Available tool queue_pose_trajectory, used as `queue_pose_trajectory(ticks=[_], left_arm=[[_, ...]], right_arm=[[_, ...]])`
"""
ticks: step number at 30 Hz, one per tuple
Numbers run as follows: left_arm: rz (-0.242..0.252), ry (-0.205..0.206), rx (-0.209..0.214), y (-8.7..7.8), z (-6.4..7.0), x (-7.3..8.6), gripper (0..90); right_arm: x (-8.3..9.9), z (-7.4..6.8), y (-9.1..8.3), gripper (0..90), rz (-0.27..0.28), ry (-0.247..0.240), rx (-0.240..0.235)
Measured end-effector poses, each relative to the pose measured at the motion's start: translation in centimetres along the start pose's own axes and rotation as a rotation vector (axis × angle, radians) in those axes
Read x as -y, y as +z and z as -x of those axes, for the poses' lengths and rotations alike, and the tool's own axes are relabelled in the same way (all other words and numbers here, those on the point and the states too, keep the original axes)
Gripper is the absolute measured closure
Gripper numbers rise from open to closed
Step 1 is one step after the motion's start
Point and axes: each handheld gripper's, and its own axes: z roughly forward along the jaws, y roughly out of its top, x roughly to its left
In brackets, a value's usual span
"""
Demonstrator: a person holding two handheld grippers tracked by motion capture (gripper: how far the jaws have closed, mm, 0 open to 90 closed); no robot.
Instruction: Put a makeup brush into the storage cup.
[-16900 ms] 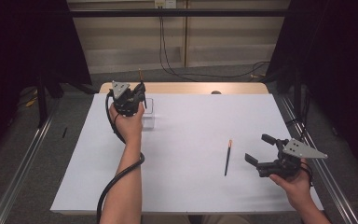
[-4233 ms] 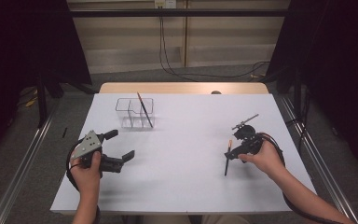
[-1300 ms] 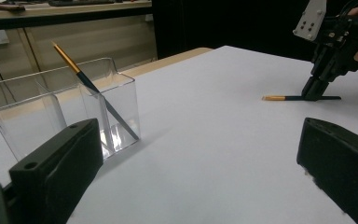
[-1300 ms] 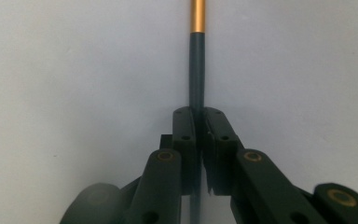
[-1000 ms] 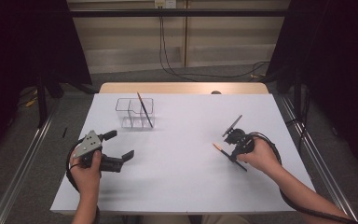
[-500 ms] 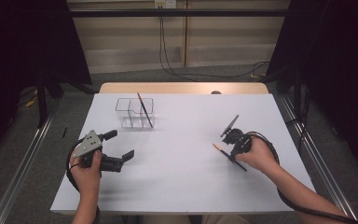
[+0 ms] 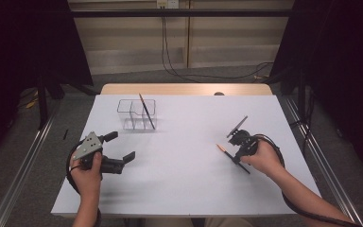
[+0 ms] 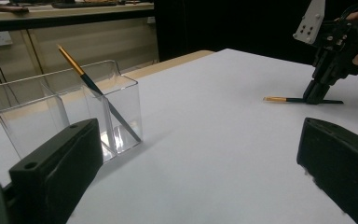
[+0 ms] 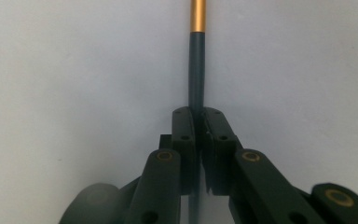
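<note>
A white-covered table [image 7: 184,189] spreads across the high view, its bare wooden edge showing at the far side. Toward the far left of it stands a clear organiser [image 7: 135,114] with several compartments, and a dark brush with a gold ferrule [image 7: 146,110] leans tilted in its right-hand compartment, the gold end up (the left gripper view shows its lower tip resting in the compartment's bottom corner). Near the left front, the left hand holds the left gripper [image 7: 121,150] low over the table, its two black jaws spread wide apart with nothing between them. On the right side, the right hand holds the right gripper [image 7: 235,154] pointed down at the table, jaws clenched on the dark shaft of a second brush [image 7: 226,151], which lies at or just above the white surface, well apart from the organiser. In the right gripper view the shaft runs straight out between the closed jaws to its gold ferrule [image 9: 198,15].
</note>
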Motion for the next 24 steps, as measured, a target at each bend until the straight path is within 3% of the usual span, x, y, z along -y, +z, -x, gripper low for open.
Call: queue_pose_trajectory(ticks=[15, 24], left_arm=[[0.003, -0.011, 0.005, 0.2, 0.0, 0.1, 0.3], [0.004, -0.015, 0.007, 0.3, 0.1, 0.1, 0.2]], right_arm=[[0.4, 0.1, -0.8, 84.8, 0.183, 0.034, -0.061], [0.8, -0.2, -1.6, 84.8, 0.388, 0.075, -0.089]])
